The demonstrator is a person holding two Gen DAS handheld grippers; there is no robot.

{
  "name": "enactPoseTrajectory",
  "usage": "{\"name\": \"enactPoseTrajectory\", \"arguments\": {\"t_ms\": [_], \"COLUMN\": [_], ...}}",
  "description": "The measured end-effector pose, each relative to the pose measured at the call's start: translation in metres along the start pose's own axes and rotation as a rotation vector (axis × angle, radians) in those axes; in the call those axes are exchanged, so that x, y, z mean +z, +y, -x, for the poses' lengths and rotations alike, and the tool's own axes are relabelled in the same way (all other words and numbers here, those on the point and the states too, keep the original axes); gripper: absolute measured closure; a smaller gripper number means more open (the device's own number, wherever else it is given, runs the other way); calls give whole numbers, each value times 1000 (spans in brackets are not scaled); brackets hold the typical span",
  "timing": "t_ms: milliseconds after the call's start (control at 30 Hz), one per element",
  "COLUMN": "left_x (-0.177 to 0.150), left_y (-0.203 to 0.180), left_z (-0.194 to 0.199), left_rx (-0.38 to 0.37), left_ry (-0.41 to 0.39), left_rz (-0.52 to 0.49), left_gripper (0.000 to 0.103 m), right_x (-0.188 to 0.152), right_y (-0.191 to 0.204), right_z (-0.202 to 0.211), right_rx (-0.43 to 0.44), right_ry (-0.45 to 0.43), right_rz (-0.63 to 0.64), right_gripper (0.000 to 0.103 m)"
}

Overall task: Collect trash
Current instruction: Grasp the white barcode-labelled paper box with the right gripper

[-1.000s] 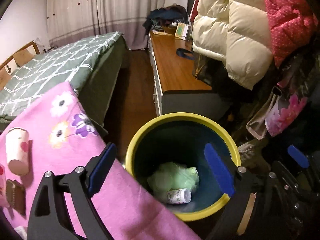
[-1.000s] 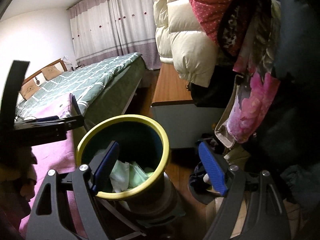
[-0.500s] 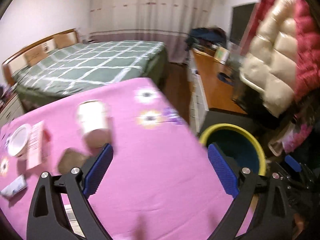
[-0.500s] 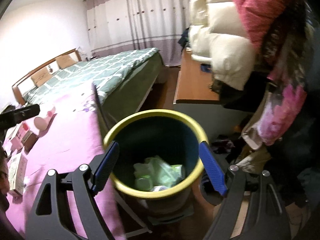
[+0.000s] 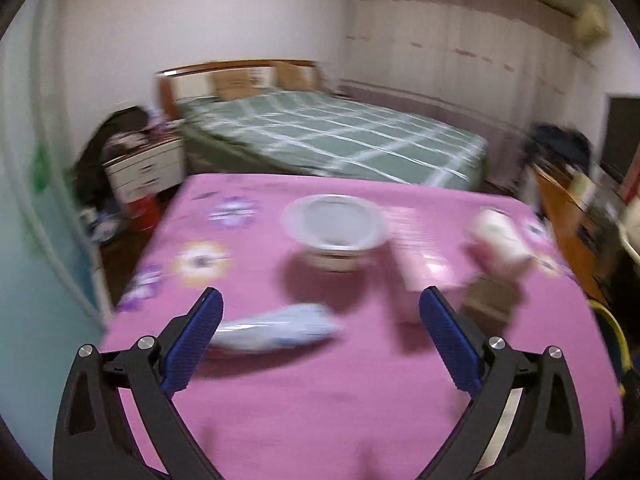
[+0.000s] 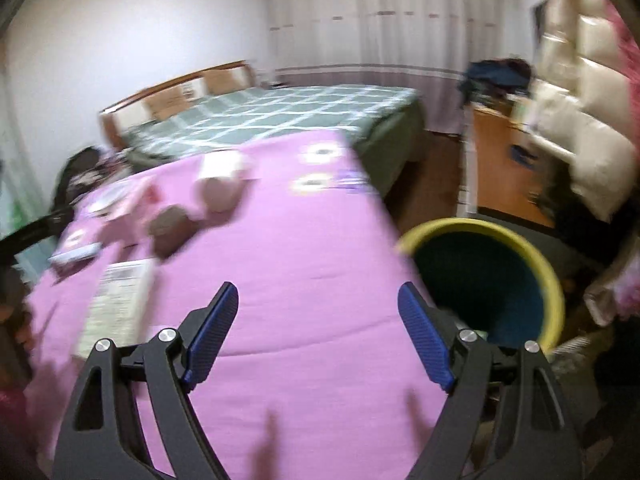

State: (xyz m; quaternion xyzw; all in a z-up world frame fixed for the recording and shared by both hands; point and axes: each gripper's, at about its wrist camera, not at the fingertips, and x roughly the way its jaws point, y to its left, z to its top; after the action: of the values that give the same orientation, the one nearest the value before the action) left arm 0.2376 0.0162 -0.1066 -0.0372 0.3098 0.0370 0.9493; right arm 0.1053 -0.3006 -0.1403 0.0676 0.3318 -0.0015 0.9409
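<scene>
Both views are smeared with blur. Closest in the left wrist view, the left tool [image 5: 320, 328] hangs over the pink flowered worktop [image 5: 320, 400] with its blue-padded fingers wide apart and nothing between them. Just past the left pad lies a pale blue and white wrapper [image 5: 276, 330], flat on the cloth. Beyond it stands a white bowl [image 5: 334, 232], and to its right a pink carton [image 5: 420, 252], a small brown piece [image 5: 490, 298] and a paper cup [image 5: 502, 240] tipped on its side, all close together. At the far right edge a sliver of the yellow bin rim [image 5: 614, 332] shows beside the worktop.

In the right wrist view, the right tool [image 6: 318, 334] is likewise spread apart and empty above the worktop [image 6: 312, 260]. A printed paper sheet [image 6: 116, 300] lies near its left finger. The yellow-rimmed trash bin [image 6: 536, 256] stands on the floor just beside the worktop's right edge, dark inside. Farther off sit the brown piece [image 6: 168, 226] and the cup [image 6: 220, 184], then the green checked bed [image 6: 280, 112] and the curtains [image 6: 380, 16]
</scene>
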Motion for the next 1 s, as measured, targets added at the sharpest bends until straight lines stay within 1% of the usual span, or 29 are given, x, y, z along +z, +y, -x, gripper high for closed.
{"name": "enactPoseTrajectory", "arguments": {"t_ms": [67,100,167,267,333,367,433,533,600,700,767,867,933,1000], "left_x": [-3,-4,-7,-13,-15,-15,-14,-13,-14,-16,-17,-18,-18,-18], "left_y": [32,45,64,69,73,73,74,81,91,100,100,96,94,92], "left_z": [-6,-9,-10,-12,-15,-15,-12,-5,-6,-7,-9,-9,-6,-7], "left_rx": [39,46,56,80,69,74,103,146,165,158,158,161,163,158], "left_ry": [-2,-2,-14,-21,-10,-15,-31,-58,-56,-40,-35,-42,-43,-41], "left_rz": [63,95,140,155,169,176,186,231,269,311,310,293,284,279], "left_gripper": [6,6,6,6,6,6,5,5,5,5,5,5,5,5], "right_x": [-3,-5,-9,-15,-18,-19,-24,-28,-31,-34,-35,-33,-35,-37], "right_y": [25,41,64,90,107,114,129,135,139,139,137,131,130,131], "right_z": [-1,-3,-6,-11,-17,-18,-24,-30,-33,-40,-43,-44,-47,-52], "right_rx": [59,90,117,145,156,155,126,115,114,91,88,70,63,58], "right_ry": [9,14,22,51,76,82,84,95,111,130,150,146,159,196], "right_rz": [36,61,106,134,145,156,174,166,160,160,152,137,133,150], "right_gripper": [25,23,22,22,22,21,19,15,12,9,9,9,8,8]}}
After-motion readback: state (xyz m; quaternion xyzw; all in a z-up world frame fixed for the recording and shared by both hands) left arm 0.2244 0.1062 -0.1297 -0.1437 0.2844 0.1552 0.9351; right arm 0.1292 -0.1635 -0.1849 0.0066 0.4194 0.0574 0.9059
